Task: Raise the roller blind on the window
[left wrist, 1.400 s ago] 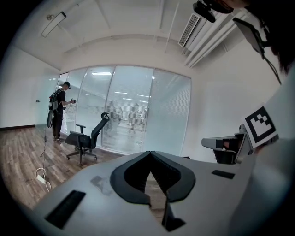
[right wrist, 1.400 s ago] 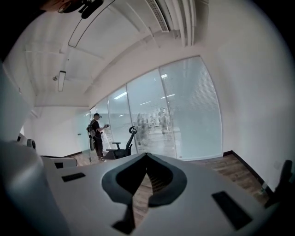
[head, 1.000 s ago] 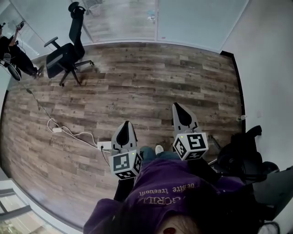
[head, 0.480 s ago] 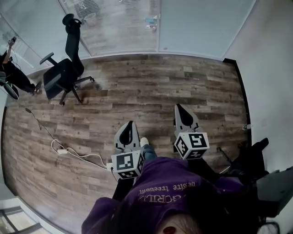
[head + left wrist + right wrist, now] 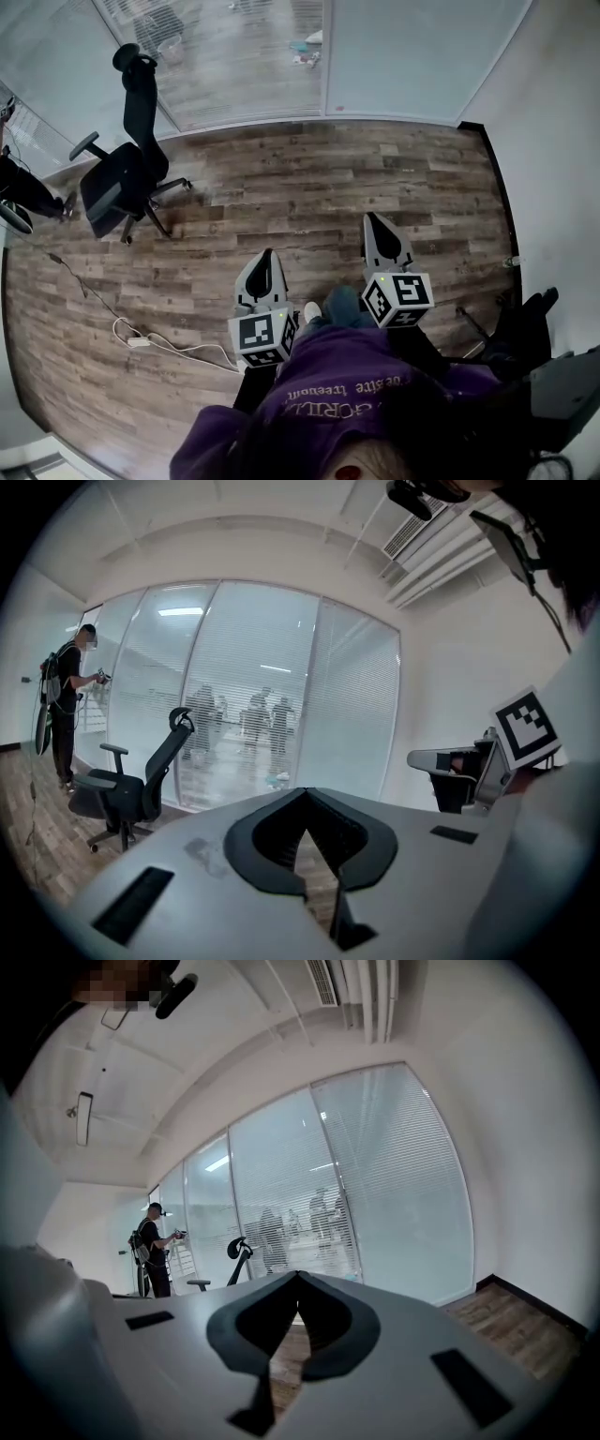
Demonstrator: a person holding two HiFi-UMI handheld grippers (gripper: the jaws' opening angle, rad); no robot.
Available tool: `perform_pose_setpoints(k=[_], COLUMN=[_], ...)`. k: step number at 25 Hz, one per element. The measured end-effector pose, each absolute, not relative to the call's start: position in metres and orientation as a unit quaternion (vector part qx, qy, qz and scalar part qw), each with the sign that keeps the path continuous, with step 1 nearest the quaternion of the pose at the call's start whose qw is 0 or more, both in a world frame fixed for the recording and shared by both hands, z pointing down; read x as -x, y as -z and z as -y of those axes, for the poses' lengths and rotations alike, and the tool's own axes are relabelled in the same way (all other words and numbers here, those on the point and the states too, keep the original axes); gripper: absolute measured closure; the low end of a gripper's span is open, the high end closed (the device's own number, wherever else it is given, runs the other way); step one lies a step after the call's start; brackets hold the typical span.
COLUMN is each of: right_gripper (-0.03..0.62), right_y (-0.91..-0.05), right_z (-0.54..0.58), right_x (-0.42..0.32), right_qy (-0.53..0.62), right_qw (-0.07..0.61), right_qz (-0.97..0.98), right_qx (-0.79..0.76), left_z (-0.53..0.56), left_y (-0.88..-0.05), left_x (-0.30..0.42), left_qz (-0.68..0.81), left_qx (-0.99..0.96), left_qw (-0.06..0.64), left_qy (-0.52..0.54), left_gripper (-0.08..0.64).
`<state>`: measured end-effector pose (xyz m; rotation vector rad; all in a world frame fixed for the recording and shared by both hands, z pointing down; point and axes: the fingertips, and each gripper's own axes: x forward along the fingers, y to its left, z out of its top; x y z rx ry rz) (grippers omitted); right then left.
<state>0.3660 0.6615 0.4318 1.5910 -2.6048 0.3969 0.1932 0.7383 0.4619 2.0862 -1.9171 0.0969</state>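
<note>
**Head view: both grippers shut and empty, blind well ahead**

Both grippers are held low over the wood floor [image 5: 394,178], side by side and pointed at the window [image 5: 244,56]. The left gripper [image 5: 265,258] is seen in its own view with jaws brought together at the tips, and nothing is caught between them. The right gripper [image 5: 379,228] is likewise closed fully, and only floor is seen through the gap behind its tips. The blind [image 5: 412,47] is let down over the pale pane at the right of the window, reaching to the floor; it is well apart from both grippers and is touched by neither. Figures are made out through the slatted pane beside it. A black chair [image 5: 117,178] is parked near the glass at the left, and a white cable [image 5: 178,349] is trailed across the floor. Another person [image 5: 66,700] is seen standing at the far left.
</note>
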Motion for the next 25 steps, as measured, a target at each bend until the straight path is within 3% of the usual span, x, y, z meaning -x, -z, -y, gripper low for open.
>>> perform_pose_setpoints(k=[16,25], right_gripper=[0.595,0.595], right_y=[-0.426,-0.418], right_z=[-0.417,-0.297], right_x=[-0.256,-0.234], right_qy=[-0.12,-0.124], right_qw=[0.016,0.014], right_qz=[0.877,0.886], right_qx=[-0.465,-0.447], left_z=[-0.511,-0.378], left_y=[-0.462,-0.451], left_x=[-0.105,-0.089], left_qz=[0.687,0.677], left_qx=[-0.71,-0.723], left_qw=[0.148,0.14], left_qy=[-0.037,-0.022], left_gripper=[0.56,0.56])
